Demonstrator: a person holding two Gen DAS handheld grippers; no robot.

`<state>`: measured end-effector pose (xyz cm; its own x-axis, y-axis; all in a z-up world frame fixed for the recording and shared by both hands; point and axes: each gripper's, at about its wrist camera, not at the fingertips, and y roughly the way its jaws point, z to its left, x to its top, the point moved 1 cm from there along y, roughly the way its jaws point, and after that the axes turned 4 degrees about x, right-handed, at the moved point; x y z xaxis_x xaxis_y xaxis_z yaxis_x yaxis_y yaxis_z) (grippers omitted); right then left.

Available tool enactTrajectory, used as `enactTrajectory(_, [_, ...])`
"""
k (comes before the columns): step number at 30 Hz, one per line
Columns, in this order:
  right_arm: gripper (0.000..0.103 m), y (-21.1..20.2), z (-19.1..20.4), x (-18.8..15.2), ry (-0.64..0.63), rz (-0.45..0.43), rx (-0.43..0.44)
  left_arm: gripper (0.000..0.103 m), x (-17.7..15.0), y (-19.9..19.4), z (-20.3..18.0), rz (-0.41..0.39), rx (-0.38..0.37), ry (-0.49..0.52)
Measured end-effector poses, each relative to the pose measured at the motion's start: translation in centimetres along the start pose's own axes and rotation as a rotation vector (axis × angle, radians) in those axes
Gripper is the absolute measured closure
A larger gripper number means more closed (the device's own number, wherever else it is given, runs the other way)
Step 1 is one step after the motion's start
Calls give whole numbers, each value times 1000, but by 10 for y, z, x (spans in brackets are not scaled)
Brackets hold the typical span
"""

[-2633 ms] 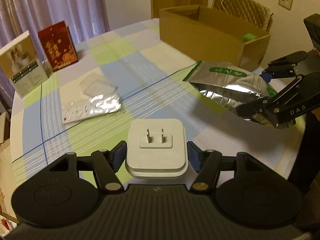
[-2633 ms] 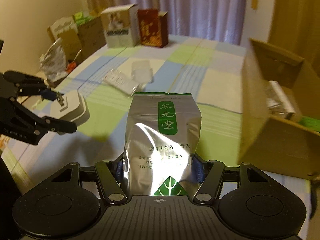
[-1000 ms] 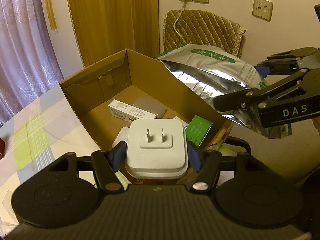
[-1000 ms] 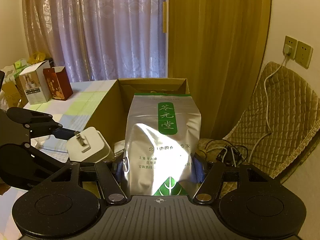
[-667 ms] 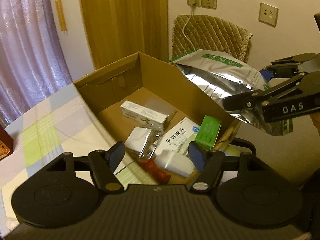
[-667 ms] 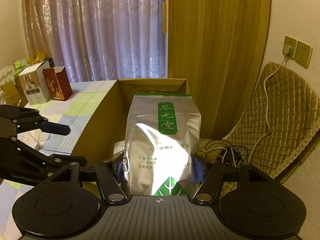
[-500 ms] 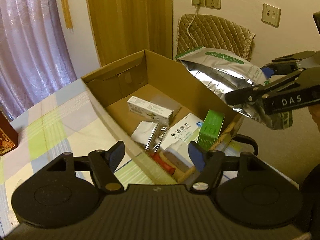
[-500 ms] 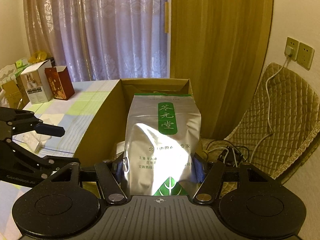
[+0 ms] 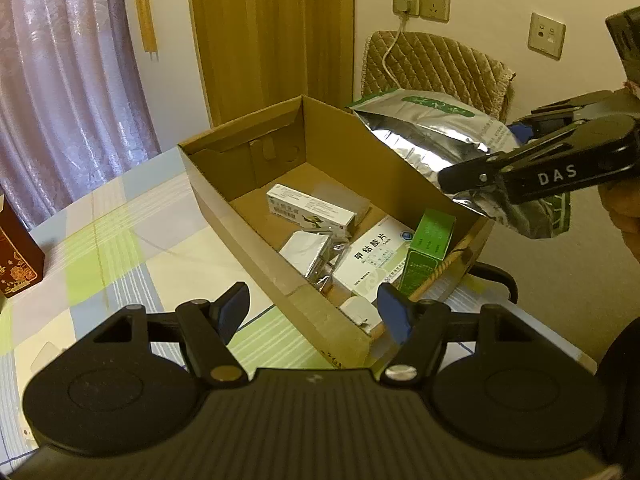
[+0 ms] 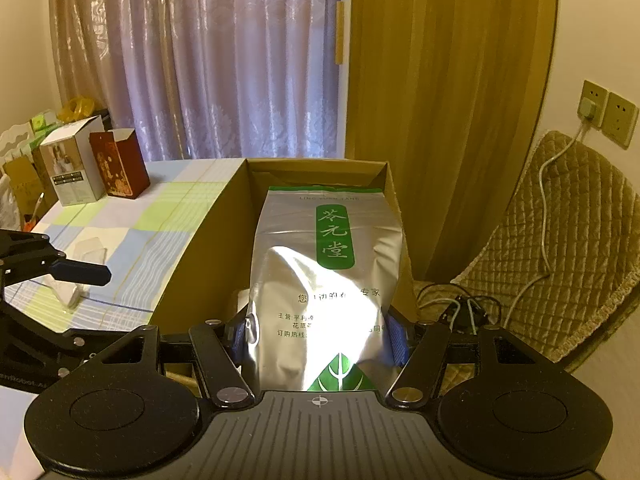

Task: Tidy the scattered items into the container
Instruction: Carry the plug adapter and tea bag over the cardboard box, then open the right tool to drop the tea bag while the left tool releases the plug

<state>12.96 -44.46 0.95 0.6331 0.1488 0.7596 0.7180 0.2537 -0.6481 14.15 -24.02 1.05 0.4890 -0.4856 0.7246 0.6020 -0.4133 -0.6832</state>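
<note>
A cardboard box (image 9: 256, 216) sits on the table (image 9: 132, 240), small packets (image 9: 310, 208) inside; a foil pouch (image 10: 326, 272) hangs above its right edge.

Left wrist view looks from the bench side down into the cardboard box (image 9: 248, 196), close. Right wrist view faces along the box toward the curtain (image 10: 224, 60). Both share the box.

We note an open brown cardboard box (image 9: 240, 216) on the checked tablecloth, at the table's edge. Inside lie a white carton (image 9: 310, 210), a foil packet (image 9: 306, 252), a white medicine box (image 9: 370, 258), an upright green box (image 9: 428, 246) and a white plug (image 9: 360, 310). A silver foil pouch (image 10: 326, 276) with a green label is held tilted above the box's far rim.
</note>
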Motion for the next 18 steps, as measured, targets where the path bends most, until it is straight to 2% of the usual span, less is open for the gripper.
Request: enactTrajectory(18, [37, 29, 16, 29, -9, -44, 29, 36, -10, -5, 14, -3, 10, -33])
